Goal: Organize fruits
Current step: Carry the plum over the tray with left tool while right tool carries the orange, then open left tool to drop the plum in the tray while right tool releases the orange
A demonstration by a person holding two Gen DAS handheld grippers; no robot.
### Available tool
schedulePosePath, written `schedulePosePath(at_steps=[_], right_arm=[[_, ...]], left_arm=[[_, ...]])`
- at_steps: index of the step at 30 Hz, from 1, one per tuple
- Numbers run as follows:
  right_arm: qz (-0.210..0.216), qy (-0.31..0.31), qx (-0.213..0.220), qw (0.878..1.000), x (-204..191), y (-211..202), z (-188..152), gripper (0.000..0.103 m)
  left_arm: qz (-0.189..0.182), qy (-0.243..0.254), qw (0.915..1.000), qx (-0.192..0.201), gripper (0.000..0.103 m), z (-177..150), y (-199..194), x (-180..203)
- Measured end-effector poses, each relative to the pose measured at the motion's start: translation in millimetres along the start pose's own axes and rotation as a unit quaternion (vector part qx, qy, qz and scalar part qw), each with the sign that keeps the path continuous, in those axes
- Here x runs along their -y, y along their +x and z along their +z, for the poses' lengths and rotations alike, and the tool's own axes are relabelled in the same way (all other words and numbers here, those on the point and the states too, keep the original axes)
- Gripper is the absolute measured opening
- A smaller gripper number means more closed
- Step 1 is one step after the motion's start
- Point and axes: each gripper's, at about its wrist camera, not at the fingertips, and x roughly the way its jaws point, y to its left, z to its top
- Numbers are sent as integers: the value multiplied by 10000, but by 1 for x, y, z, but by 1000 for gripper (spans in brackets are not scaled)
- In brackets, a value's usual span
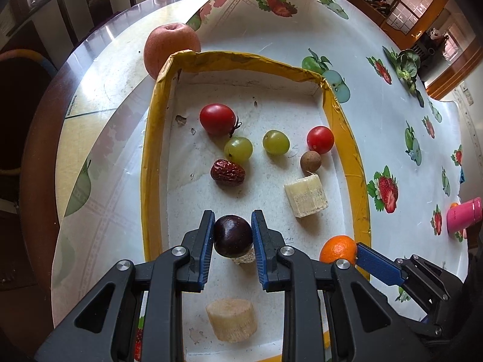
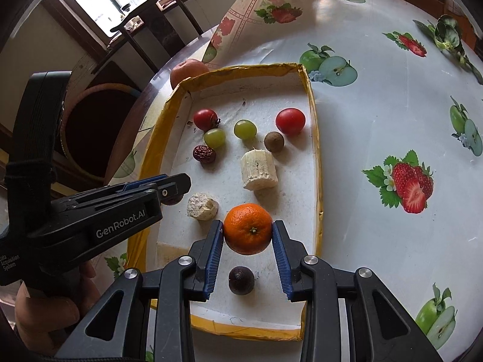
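Observation:
A shallow white tray with a yellow rim (image 1: 347,150) (image 2: 314,120) lies on the table. My left gripper (image 1: 233,216) is shut on a dark plum (image 1: 232,235), low over the tray's near end. My right gripper (image 2: 247,224) is shut on an orange (image 2: 247,228) (image 1: 338,249) by the tray's right rim. In the tray lie two red tomatoes (image 1: 217,119) (image 1: 320,139), two green grapes (image 1: 238,149) (image 1: 275,141), a red date (image 1: 228,172), a brown longan (image 1: 310,160), pale cane pieces (image 1: 305,196) (image 1: 231,319) and another dark fruit (image 2: 241,280). The left gripper (image 2: 178,191) shows at the left of the right wrist view.
An apple (image 1: 170,48) (image 2: 188,71) sits outside the tray's far left corner. A pink cup (image 1: 463,217) and a green leafy vegetable (image 1: 406,63) stand on the fruit-print tablecloth to the right. A rough pale chunk (image 2: 202,206) lies in the tray. Dark chairs (image 2: 151,9) stand beyond the table.

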Motion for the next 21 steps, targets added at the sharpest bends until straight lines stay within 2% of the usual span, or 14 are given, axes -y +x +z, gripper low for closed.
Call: schedulePosePath(at_steps=[21], right_arm=[[-159, -94, -187, 9997, 7, 28, 5, 34]], left_arm=[[159, -23, 9997, -207, 22, 15, 29, -2]])
